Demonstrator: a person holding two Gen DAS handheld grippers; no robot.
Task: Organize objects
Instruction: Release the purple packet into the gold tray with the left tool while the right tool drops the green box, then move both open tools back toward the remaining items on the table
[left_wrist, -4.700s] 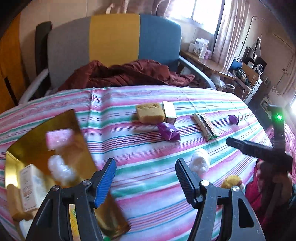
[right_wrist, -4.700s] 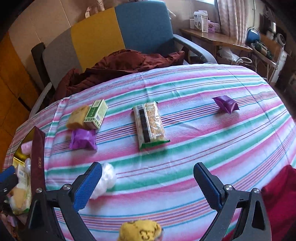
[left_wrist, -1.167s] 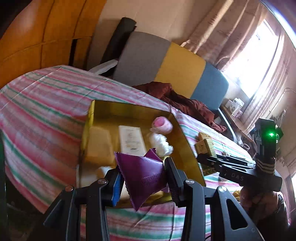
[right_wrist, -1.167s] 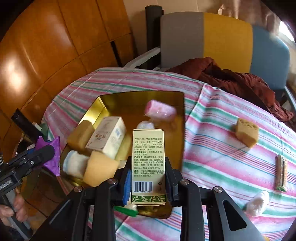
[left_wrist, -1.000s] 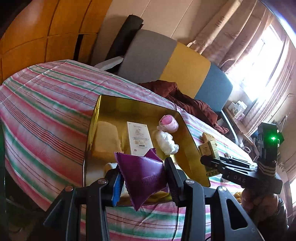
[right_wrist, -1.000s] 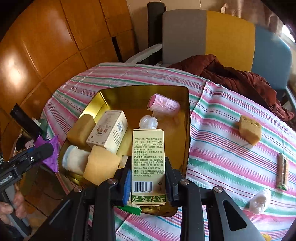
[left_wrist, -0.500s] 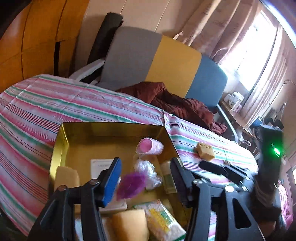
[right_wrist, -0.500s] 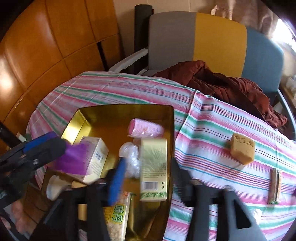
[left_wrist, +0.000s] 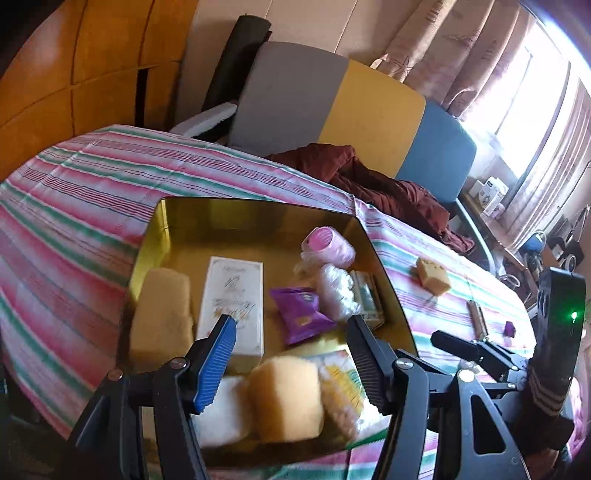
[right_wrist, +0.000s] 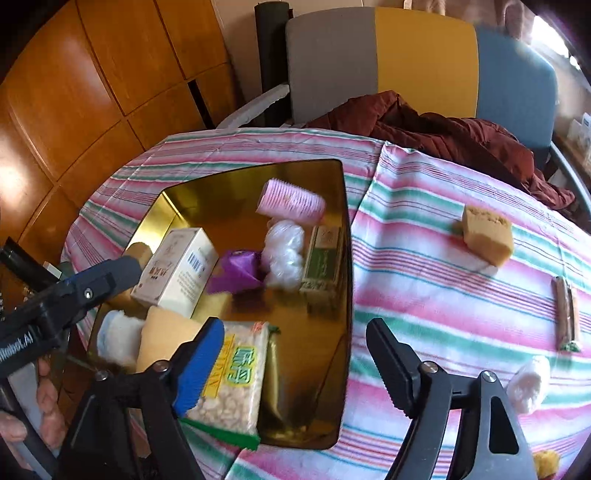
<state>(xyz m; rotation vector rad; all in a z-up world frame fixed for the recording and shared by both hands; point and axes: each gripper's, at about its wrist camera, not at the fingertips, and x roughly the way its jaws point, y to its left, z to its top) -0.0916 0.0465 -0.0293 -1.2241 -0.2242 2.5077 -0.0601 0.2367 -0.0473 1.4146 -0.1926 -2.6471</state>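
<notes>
Inside the gold tray (right_wrist: 345, 236), near its right wall, lies the green box (right_wrist: 321, 260), and just beside it, toward the middle, sit the white wad (right_wrist: 284, 254) and the purple packet (right_wrist: 236, 271). I see a pink roll (right_wrist: 291, 203) by the far wall, a white box (right_wrist: 177, 269) on the left side, and a snack bag (right_wrist: 236, 376) and yellow sponges at the near edge. My right gripper (right_wrist: 291, 369) hangs over the tray's near right corner; its jaws are opening and nothing is between them. My left gripper (left_wrist: 291, 354) is over the tray's near edge, jaws opening too, with nothing held. I think a big part of the job is done. Out on the striped tablecloth (right_wrist: 424, 288) I can see a yellow sponge (right_wrist: 487, 236), a long snack bar (right_wrist: 567, 314) and a white wad (right_wrist: 528, 384) toward the right edge, plus a small purple packet (left_wrist: 509, 328) far off. I think those must go in the tray next.
</notes>
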